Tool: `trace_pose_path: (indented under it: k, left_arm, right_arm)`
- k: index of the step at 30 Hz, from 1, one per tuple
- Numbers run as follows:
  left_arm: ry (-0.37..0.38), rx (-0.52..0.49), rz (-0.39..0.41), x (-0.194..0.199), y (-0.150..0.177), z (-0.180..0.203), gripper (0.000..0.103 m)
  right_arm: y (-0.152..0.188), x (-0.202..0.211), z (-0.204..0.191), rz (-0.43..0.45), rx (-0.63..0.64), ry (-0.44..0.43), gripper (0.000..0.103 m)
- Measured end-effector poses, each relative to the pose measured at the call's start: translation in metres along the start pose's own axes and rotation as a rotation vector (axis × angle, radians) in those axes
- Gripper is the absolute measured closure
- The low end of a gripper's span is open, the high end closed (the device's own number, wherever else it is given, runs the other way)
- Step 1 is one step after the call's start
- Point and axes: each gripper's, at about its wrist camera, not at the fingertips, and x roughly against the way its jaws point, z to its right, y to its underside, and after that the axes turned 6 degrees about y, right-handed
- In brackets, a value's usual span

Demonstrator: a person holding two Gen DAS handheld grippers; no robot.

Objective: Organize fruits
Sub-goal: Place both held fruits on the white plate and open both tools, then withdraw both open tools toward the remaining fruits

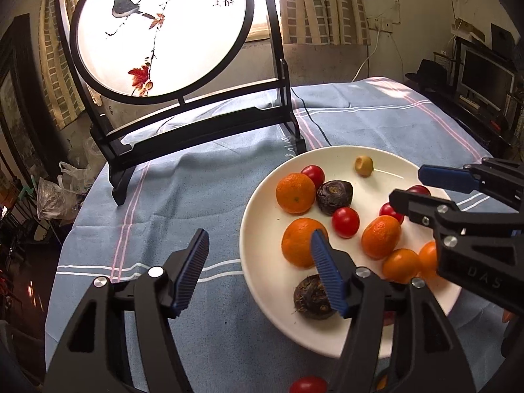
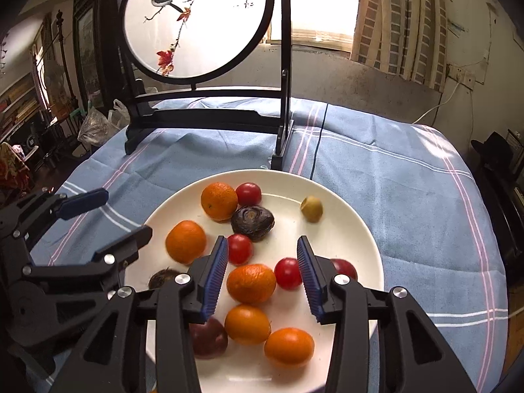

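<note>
Looking along my right gripper [image 2: 262,278], I see its blue pads [image 2: 214,278] standing apart with nothing pressed between them; a wrinkled mandarin [image 2: 251,283] and a cherry tomato [image 2: 287,273] lie in the gap on the plate below. My left gripper [image 1: 258,271] is likewise spread, empty: one pad hangs over the blue striped tablecloth [image 1: 183,196], the other over the plate's near-left rim, in front of a mandarin and a dark water chestnut [image 1: 309,298]. The white plate [image 2: 353,229] sits toward the tablecloth's near edge and carries all the visible fruit: mandarins, cherry tomatoes, a second dark chestnut [image 2: 252,222], and a small yellow-green fruit [image 2: 312,209] near its far-right rim. Behind the plate, at the cloth's far edge, stands a round painted screen [image 2: 199,23] with birds and brushed characters, unreadable. The right gripper's body reads "DAS" [image 1: 484,278], partly cut off.
</note>
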Motion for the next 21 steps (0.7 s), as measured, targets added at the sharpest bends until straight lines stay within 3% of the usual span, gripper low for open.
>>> trace_pose_path:
  k: [5,11,17,21]
  left_arm:
    - [0.000,-0.029,0.024,0.038,0.028,-0.010,0.033]
    - [0.066,-0.067,-0.029,0.068,0.085,-0.004,0.032]
    - [0.096,-0.191,-0.082,0.064,0.120,0.025,0.032]
    - [0.102,-0.174,-0.129,0.047,0.123,0.025,0.032]
  right_arm:
    - [0.040,0.041,-0.019,0.012,0.102,-0.067,0.052]
    - [0.098,0.060,-0.048,-0.076,0.196,-0.143,0.049]
    - [0.125,0.046,-0.066,-0.150,0.235,-0.141,0.049]
    - [0.132,0.040,-0.069,-0.174,0.236,-0.130,0.050]
